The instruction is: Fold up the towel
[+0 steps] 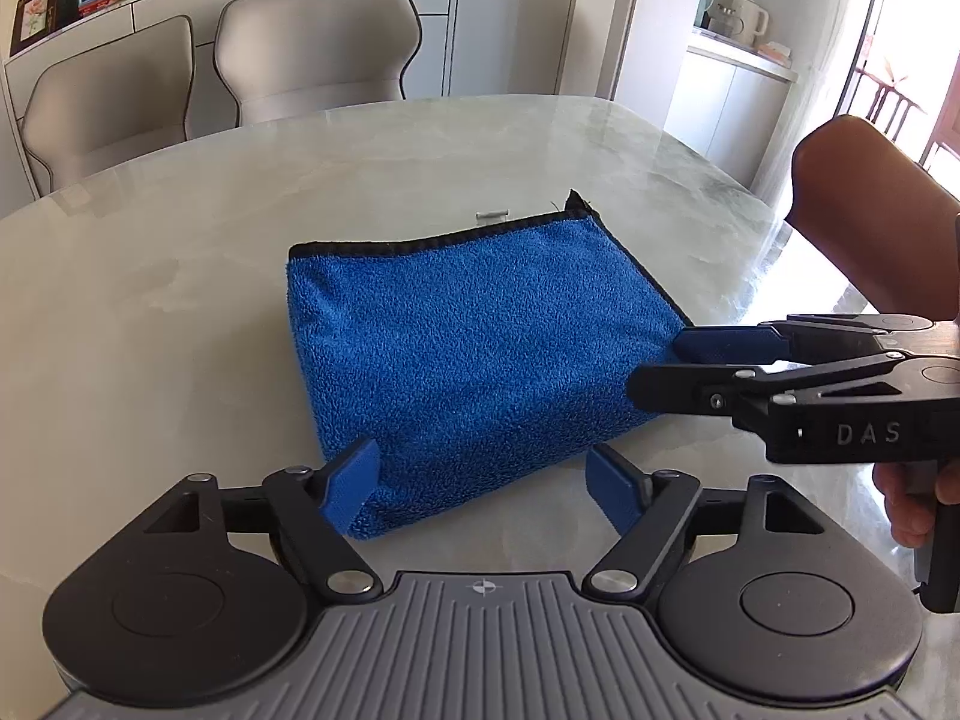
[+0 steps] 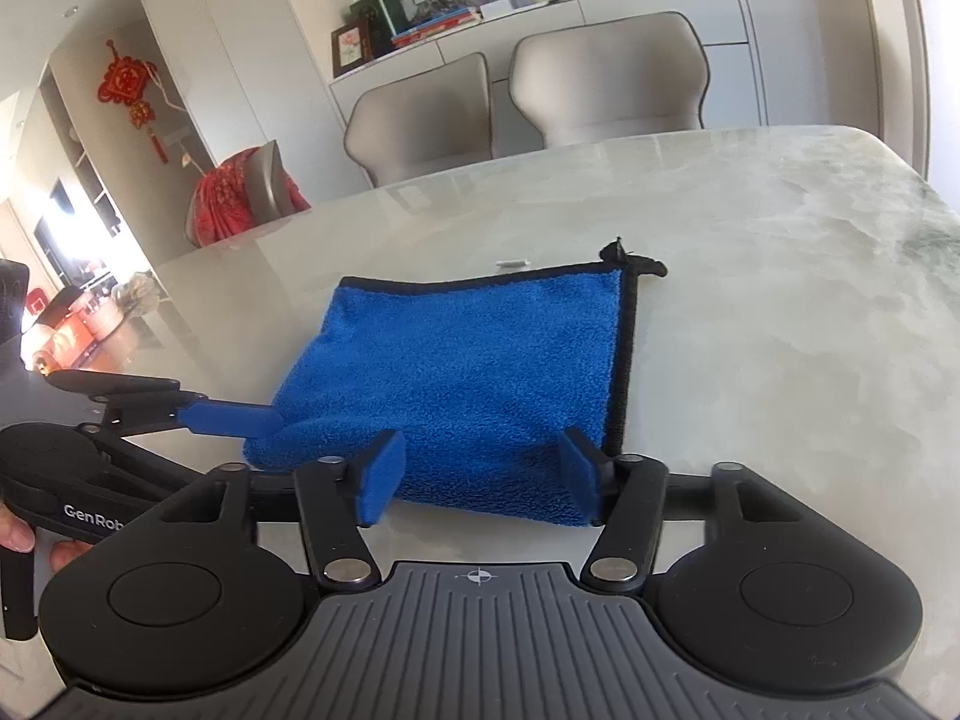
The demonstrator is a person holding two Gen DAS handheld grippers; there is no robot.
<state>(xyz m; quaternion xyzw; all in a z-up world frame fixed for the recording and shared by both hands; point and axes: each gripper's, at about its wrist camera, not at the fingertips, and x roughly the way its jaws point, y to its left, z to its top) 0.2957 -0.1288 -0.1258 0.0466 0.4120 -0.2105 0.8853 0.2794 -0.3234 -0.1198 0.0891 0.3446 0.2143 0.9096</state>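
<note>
The pale, glossy marble-patterned bench (image 1: 180,276) fills most of both views, with two beige padded chairs (image 1: 312,54) pushed in at its far edge, toward 12 o'clock. A rounded brown chair back (image 1: 864,204) stands at the bench's 3 o'clock side in the left wrist view.

The blue terry-cloth towel with black edging (image 1: 480,360) lies folded into a rough rectangle in the middle of the bench, its black-trimmed edges at the far and right sides and a small black loop sticking out at its 1 o'clock corner.

The left hand-held gripper (image 1: 486,489) sits at the towel's 6 o'clock edge, its blue-padded jaws spread wide to either side of the near fold, nothing pinched. The right hand-held gripper (image 2: 480,477) is at the towel's near right corner, jaws likewise apart and clear of the cloth as far as the fisheye view shows.

A small white object (image 2: 513,263), too tiny to identify, rests just beyond the towel's far edge.
</note>
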